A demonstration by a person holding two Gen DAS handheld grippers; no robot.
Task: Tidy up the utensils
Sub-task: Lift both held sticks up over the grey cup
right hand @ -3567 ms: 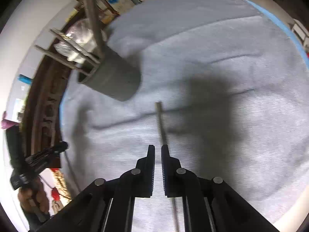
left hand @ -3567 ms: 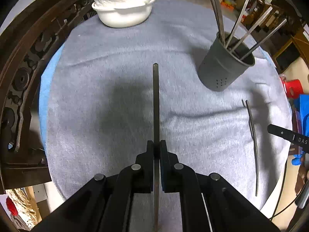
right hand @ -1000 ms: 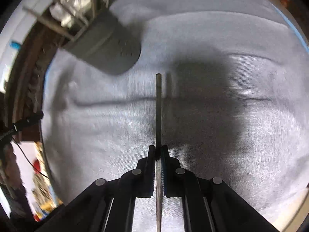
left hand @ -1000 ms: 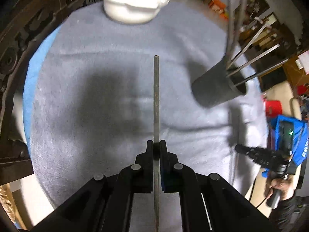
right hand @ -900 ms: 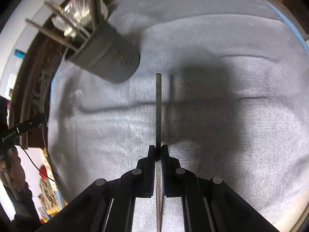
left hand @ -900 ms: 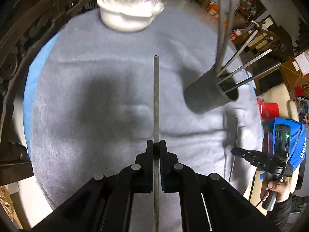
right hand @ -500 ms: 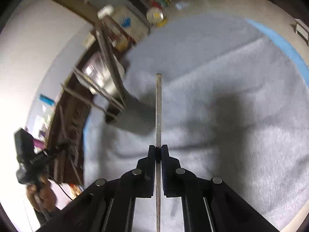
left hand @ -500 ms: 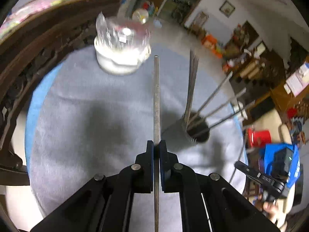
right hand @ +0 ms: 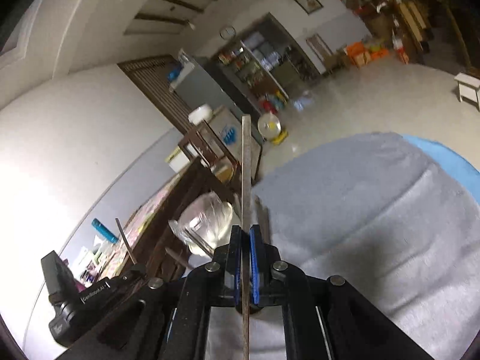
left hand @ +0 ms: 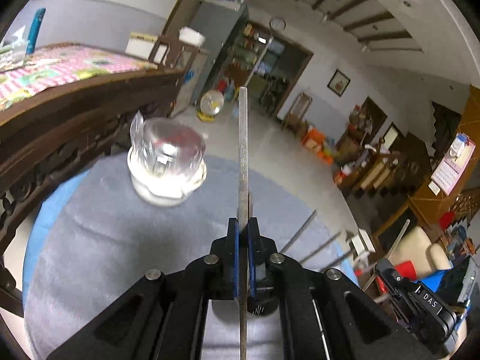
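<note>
My left gripper [left hand: 243, 225] is shut on a long steel chopstick [left hand: 243, 150] that points up and away, lifted above the grey cloth [left hand: 105, 240]. My right gripper [right hand: 246, 231] is shut on a second steel chopstick [right hand: 246, 174], also raised. The dark utensil holder [left hand: 261, 309] sits right under the left gripper, mostly hidden behind the fingers; several steel utensil handles [left hand: 300, 231] stick out of it to the right. In the right wrist view the holder [right hand: 249, 310] shows only as a dark patch below the fingers.
A white bowl covered with clear plastic [left hand: 166, 168] stands at the far side of the round table, also in the right wrist view [right hand: 207, 225]. A carved wooden bench [left hand: 60, 126] runs along the left. The other hand-held gripper shows at right [left hand: 420, 297] and at left [right hand: 75, 297].
Both grippers have tilted up and risen with their chopsticks, so the views now show the room. The holder has slid from the right of the left view to beneath the fingers.
</note>
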